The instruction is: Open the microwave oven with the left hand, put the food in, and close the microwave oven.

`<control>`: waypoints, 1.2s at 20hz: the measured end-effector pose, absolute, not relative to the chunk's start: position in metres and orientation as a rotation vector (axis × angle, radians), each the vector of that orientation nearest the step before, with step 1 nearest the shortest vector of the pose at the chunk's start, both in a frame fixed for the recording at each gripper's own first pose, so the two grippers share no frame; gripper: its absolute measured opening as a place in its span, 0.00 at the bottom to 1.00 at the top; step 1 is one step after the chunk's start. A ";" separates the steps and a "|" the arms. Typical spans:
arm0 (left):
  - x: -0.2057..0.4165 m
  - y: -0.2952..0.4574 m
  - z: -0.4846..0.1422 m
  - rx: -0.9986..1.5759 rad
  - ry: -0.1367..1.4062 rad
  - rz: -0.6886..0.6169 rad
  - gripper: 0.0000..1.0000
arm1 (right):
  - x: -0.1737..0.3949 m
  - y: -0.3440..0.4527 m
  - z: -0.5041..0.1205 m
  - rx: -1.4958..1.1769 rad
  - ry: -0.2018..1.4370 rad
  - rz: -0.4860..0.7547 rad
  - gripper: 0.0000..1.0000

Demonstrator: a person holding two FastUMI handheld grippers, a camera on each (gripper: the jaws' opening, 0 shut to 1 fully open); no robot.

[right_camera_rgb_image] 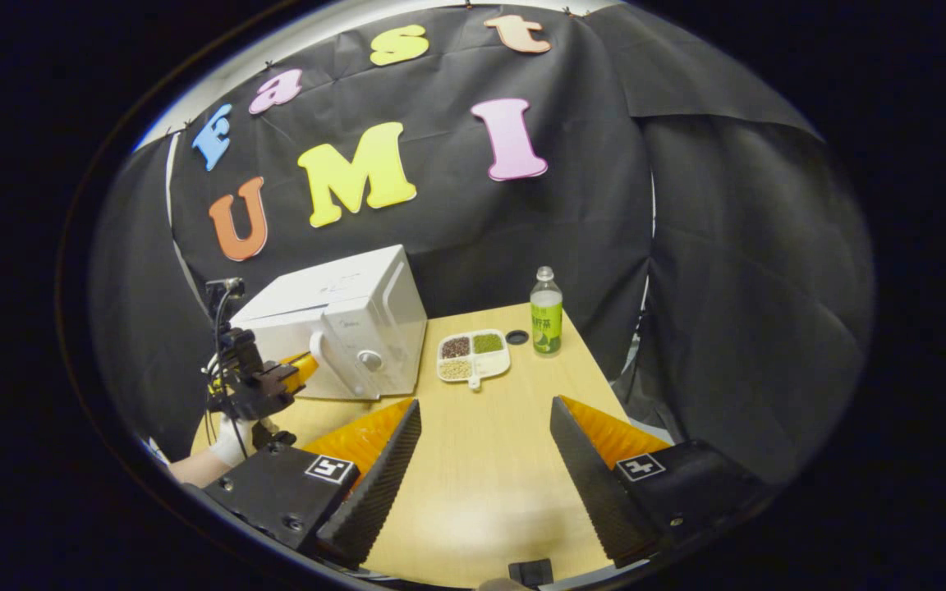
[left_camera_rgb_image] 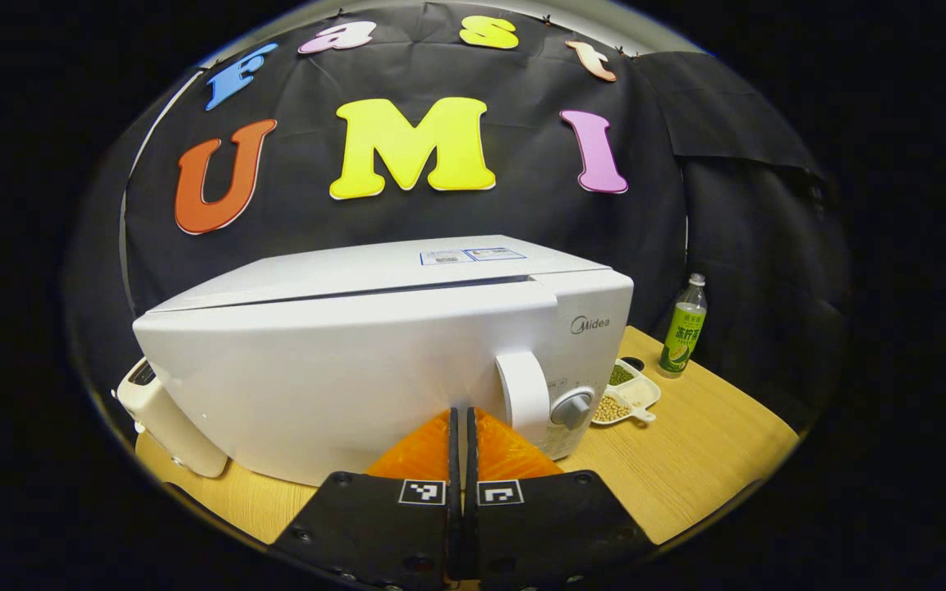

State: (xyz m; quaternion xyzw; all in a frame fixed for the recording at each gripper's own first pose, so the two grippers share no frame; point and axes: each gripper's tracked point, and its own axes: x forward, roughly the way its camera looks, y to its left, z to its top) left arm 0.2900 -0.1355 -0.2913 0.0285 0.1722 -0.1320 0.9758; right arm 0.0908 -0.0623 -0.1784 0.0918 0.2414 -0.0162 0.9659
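Note:
The white microwave (left_camera_rgb_image: 374,353) stands on the wooden table (left_camera_rgb_image: 686,460) with its door closed. Its upright handle (left_camera_rgb_image: 522,390) sits just left of a grey knob (left_camera_rgb_image: 571,408). My left gripper (left_camera_rgb_image: 463,412) is shut on nothing, its tips close to the door just left of the handle. A white divided dish of beans and grains (left_camera_rgb_image: 627,394) lies right of the microwave. In the right gripper view, my right gripper (right_camera_rgb_image: 485,406) hovers open over the table, short of the dish (right_camera_rgb_image: 473,355). The left gripper (right_camera_rgb_image: 296,369) shows there at the microwave (right_camera_rgb_image: 342,328) front.
A green-labelled bottle (right_camera_rgb_image: 546,320) stands behind the dish, with a dark lid (right_camera_rgb_image: 516,336) beside it. A small white appliance (left_camera_rgb_image: 165,419) sits left of the microwave. A gloved hand (right_camera_rgb_image: 231,439) holds the left gripper. The table edge (right_camera_rgb_image: 596,369) drops off to the right.

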 end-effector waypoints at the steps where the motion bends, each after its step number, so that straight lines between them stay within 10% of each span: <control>1: 0.290 -0.137 -0.292 0.056 0.350 -0.269 0.00 | 0.092 -0.065 -0.178 0.189 0.490 -0.036 1.00; 13: 0.282 -0.145 -0.311 -0.015 0.406 -0.269 0.00 | 0.100 -0.063 -0.172 0.193 0.498 -0.044 0.92; 14: 0.277 -0.147 -0.312 -0.007 0.409 -0.280 0.11 | 0.100 -0.063 -0.171 0.186 0.497 -0.042 1.00; 22: 0.238 -0.141 -0.305 0.119 0.384 -0.301 0.00 | 0.100 -0.058 -0.170 0.185 0.494 -0.024 0.91; 24: 0.224 -0.130 -0.301 0.163 0.399 -0.278 0.65 | 0.101 -0.053 -0.166 0.157 0.480 -0.008 1.00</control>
